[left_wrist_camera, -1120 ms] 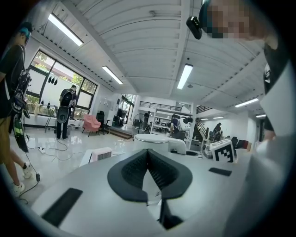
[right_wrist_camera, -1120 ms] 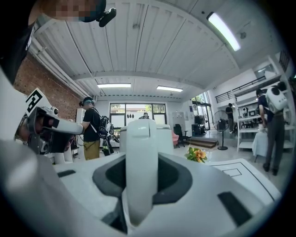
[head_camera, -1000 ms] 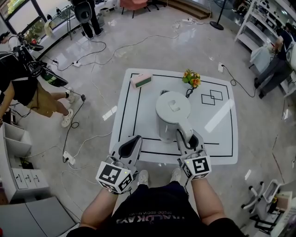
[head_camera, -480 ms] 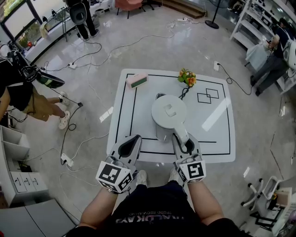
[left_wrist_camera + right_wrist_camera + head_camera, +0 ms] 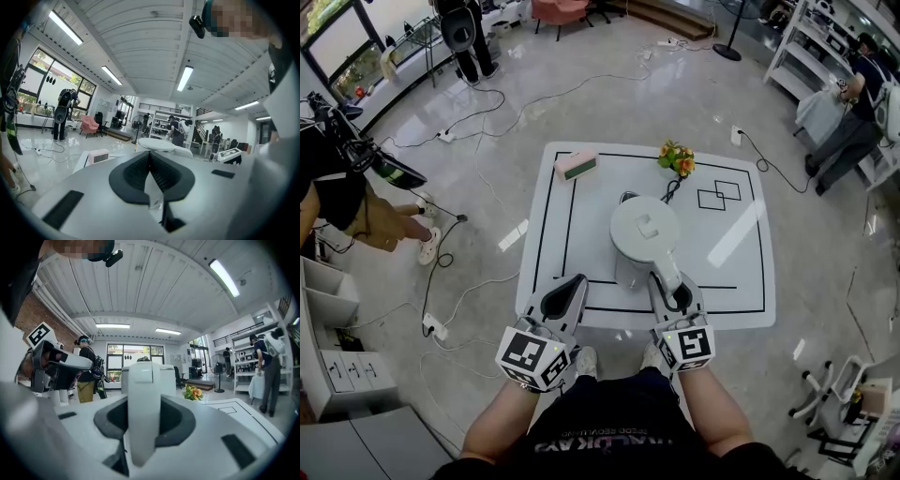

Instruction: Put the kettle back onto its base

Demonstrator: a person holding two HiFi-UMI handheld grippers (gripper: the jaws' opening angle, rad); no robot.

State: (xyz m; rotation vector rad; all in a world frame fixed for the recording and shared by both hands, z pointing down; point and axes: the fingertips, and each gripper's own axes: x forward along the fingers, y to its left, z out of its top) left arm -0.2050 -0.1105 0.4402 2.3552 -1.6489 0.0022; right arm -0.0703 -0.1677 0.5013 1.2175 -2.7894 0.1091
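Two hand-held grippers sit at the near side of the white worktop (image 5: 553, 234), and only one has work. The right hand-held gripper (image 5: 674, 293) is closed partway on the handle (image 5: 667, 274) of the kettle (image 5: 644, 230), its pads pressing either side of that white strap. The left hand-held gripper (image 5: 570, 286) lies near the kettle's left, apart from it, jaws fully together on nothing.

The kettle stands upright, lid uppermost, its handle pointing back at the person in line with the right hand-held gripper; whether its foot rests on the surface or hangs just above it, I cannot tell. A dark curved sliver just beyond the kettle, at its far left, looks to be the base (image 5: 624, 196), mostly hidden behind the kettle; a cord (image 5: 673, 190) runs from there toward the flowers (image 5: 678, 157) beyond the kettle.

So the move, as I judge it, goes away from the person: out past the kettle's present spot and a touch left, kept upright, then lowered squarely; the right hand is nearer and has the hold.
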